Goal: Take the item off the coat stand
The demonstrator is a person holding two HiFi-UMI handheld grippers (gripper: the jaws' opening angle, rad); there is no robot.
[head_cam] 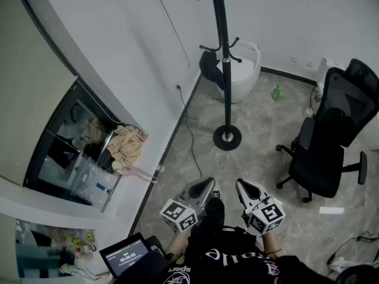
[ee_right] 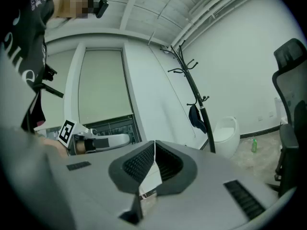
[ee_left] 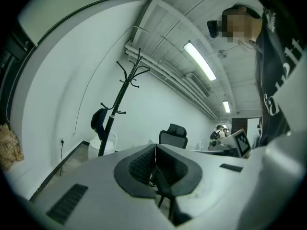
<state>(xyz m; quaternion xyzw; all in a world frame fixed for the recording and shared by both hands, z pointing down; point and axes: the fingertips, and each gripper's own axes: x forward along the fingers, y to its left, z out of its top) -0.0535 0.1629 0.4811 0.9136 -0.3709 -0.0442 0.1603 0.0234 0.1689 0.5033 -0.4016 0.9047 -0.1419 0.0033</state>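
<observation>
A black coat stand [head_cam: 225,70] rises from a round base [head_cam: 227,138] on the marble floor. A dark cap [head_cam: 211,68] hangs from one of its low hooks; it shows again as the cap [ee_left: 98,120] in the left gripper view and the cap [ee_right: 195,119] in the right gripper view. My left gripper [head_cam: 208,185] and right gripper [head_cam: 241,186] are held side by side low in the head view, well short of the stand. Both have their jaws shut with nothing between them, left gripper [ee_left: 155,146], right gripper [ee_right: 154,143].
A white round bin [head_cam: 244,70] stands behind the coat stand. A black office chair [head_cam: 328,141] is at the right, a green bottle [head_cam: 276,92] by the far wall. A cable [head_cam: 188,126] trails on the floor. Shelving with a crumpled cloth [head_cam: 127,144] is at the left.
</observation>
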